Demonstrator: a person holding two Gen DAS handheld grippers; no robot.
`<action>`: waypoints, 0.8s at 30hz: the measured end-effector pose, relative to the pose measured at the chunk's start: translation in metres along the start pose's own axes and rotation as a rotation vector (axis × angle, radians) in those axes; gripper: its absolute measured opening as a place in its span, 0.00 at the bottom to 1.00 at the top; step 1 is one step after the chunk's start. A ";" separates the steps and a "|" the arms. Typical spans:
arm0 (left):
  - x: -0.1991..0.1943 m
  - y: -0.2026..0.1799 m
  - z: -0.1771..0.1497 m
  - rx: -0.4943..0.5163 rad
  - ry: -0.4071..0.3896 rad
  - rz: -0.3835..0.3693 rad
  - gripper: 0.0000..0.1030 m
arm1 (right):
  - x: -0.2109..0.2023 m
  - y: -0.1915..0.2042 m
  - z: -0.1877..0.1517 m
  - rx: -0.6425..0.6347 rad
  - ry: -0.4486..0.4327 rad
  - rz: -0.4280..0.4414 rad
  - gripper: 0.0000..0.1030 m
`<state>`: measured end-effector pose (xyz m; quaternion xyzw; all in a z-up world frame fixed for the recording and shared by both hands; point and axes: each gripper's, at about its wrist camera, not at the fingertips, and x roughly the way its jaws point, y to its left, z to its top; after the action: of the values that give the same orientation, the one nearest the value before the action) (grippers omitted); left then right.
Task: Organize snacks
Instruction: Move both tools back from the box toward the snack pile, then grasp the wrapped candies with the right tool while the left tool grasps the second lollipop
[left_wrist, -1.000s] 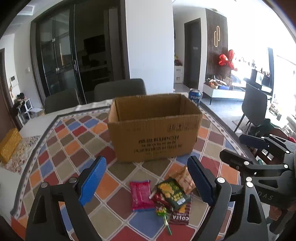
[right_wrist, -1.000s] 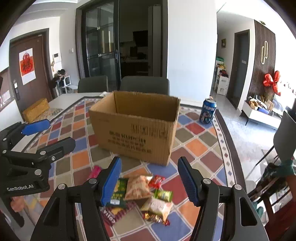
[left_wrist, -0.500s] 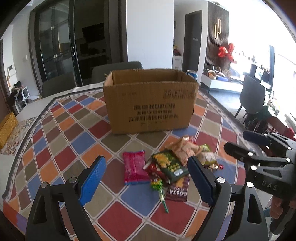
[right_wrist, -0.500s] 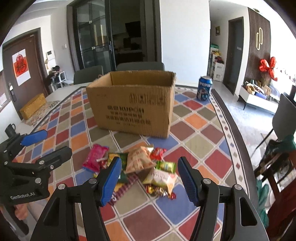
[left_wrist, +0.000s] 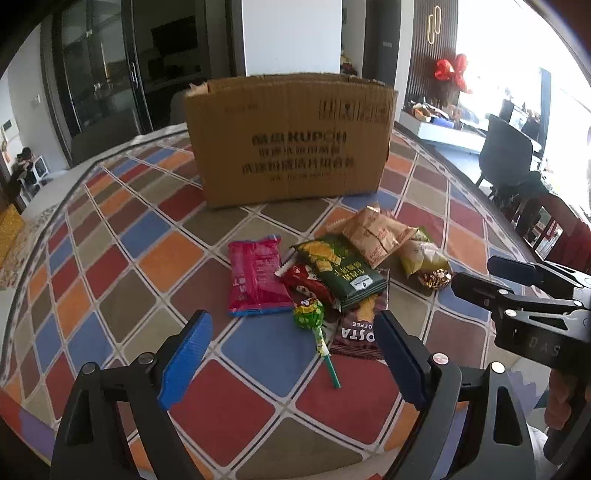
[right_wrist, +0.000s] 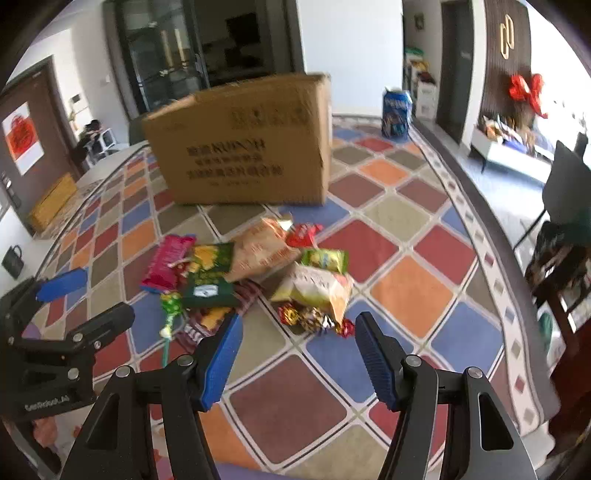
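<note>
Matt corrugated cardboard box (left_wrist: 290, 138); glossy foil-plastic snack packets (left_wrist: 334, 271); tablecloth (left_wrist: 155, 258) probably smooth vinyl.

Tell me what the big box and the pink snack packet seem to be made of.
Box: likely corrugated cardboard, matte brown, with ragged top edges and printed text. Pink snack packet: probably thin plastic film, slightly glossy, with crimped ends.

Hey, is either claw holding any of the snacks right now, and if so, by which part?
Nothing is held. The left claw and right claw are both open, short of the snack pile.
</note>
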<state>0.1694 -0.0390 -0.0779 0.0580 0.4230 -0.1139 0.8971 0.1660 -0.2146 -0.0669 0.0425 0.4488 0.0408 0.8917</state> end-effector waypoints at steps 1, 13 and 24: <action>0.003 0.000 0.000 -0.001 0.004 -0.001 0.86 | 0.003 -0.002 -0.001 0.014 0.009 0.001 0.62; 0.036 0.000 0.002 -0.005 0.070 -0.019 0.70 | 0.031 -0.015 -0.007 0.078 0.056 0.001 0.62; 0.058 -0.001 0.003 -0.006 0.109 -0.048 0.54 | 0.043 -0.017 -0.004 0.078 0.073 -0.007 0.61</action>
<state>0.2067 -0.0496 -0.1205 0.0512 0.4728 -0.1305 0.8699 0.1891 -0.2270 -0.1055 0.0739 0.4825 0.0218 0.8725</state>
